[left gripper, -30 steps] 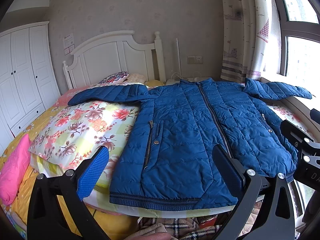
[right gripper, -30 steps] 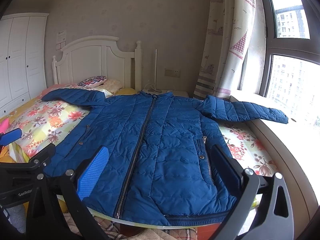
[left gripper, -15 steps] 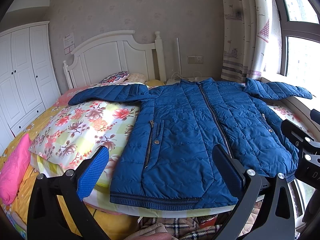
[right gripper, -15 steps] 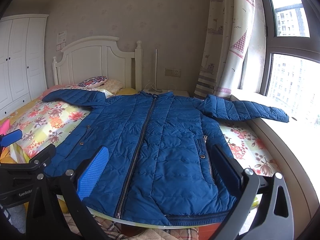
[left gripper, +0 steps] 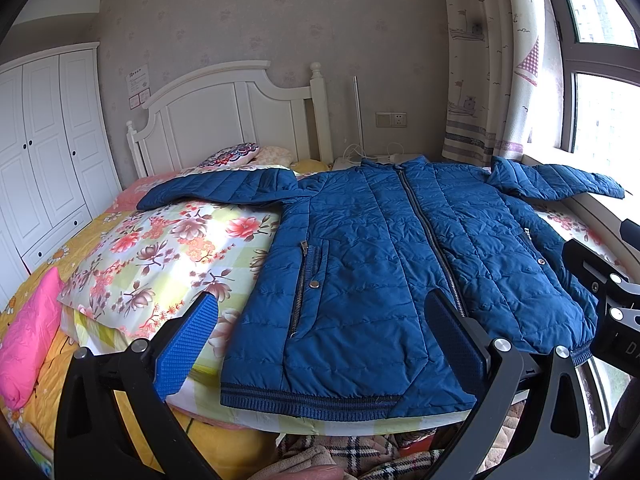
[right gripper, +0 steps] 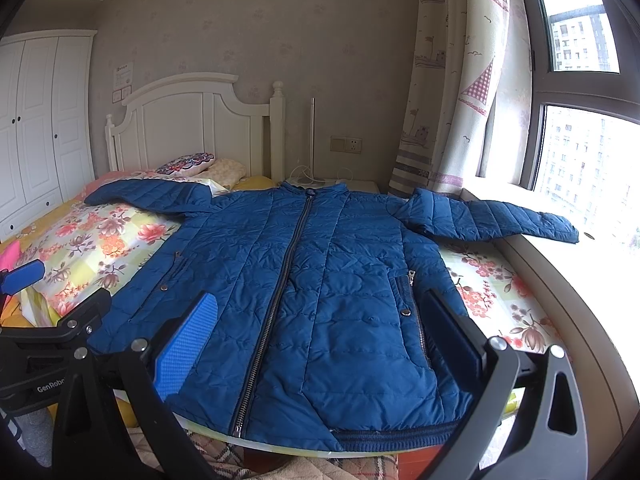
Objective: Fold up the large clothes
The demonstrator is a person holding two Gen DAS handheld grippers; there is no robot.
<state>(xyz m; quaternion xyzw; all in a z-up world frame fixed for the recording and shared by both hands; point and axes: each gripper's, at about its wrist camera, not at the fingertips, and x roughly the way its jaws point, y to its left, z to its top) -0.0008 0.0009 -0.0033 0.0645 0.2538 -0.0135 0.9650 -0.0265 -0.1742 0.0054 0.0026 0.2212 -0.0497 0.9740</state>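
A blue quilted jacket lies spread flat, front up and zipped, across the near end of a bed, its collar toward the far wall and its ribbed hem along the near edge. Its left sleeve stretches out over a floral quilt, and its right sleeve reaches onto the window sill at the right. The zipper runs straight down the middle, with a zipped, snap-fastened pocket on each side of it.

The left gripper hovers just short of the near edge of the bed, over the left part of the hem; its jaws stand wide apart and hold nothing. One blue textured pad shows on its left finger, in front of the quilt, and the right finger sits in front of the jacket near the zipper. The right gripper hangs beside it, to the right, over the right part of the hem, likewise spread wide and empty. Neither one touches the fabric.

Far left stands a white wardrobe. A white headboard rises at the far end of the bed, with pillows at its foot. A pink cushion lies at the near left. A patterned curtain hangs beside the window on the right, and plaid fabric shows below the near edge of the bed
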